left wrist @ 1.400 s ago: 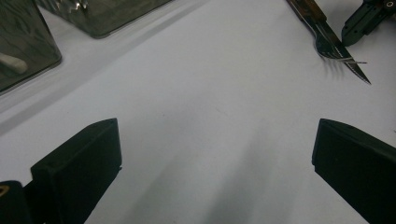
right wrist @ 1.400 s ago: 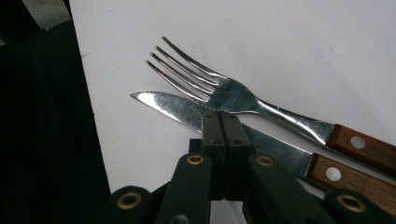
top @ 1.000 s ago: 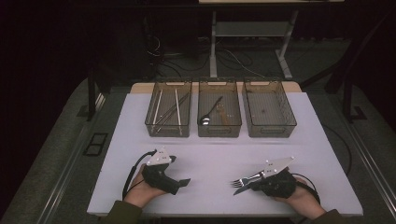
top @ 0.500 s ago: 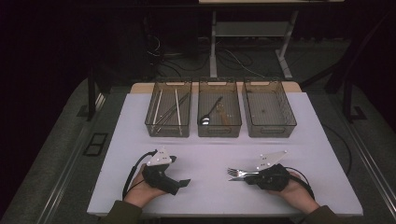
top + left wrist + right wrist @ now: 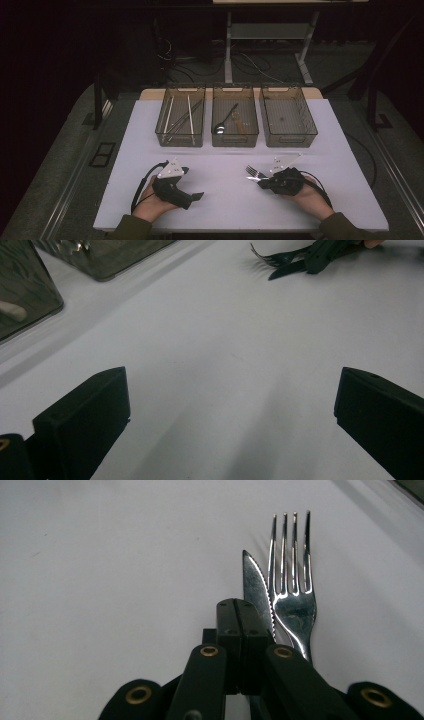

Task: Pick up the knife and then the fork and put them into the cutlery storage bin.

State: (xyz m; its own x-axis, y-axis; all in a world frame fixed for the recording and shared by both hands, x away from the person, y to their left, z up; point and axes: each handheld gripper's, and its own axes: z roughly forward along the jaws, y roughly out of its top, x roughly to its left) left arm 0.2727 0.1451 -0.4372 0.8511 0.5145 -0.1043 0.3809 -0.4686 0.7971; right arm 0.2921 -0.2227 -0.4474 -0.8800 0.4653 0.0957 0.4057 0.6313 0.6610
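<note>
Room: dim; dark beyond the table (image 5: 150, 150), which is lit from above.
Shadows: soft, short under the bins (image 5: 235, 120); faint streaks in the left gripper view.
Glare: bright highlights on the fork (image 5: 292, 585).
Blur: near jaws soft; high view slightly grainy.

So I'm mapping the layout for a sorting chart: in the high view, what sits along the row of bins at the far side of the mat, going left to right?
Left bin holding chopsticks → middle bin holding a spoon → right bin.
</note>
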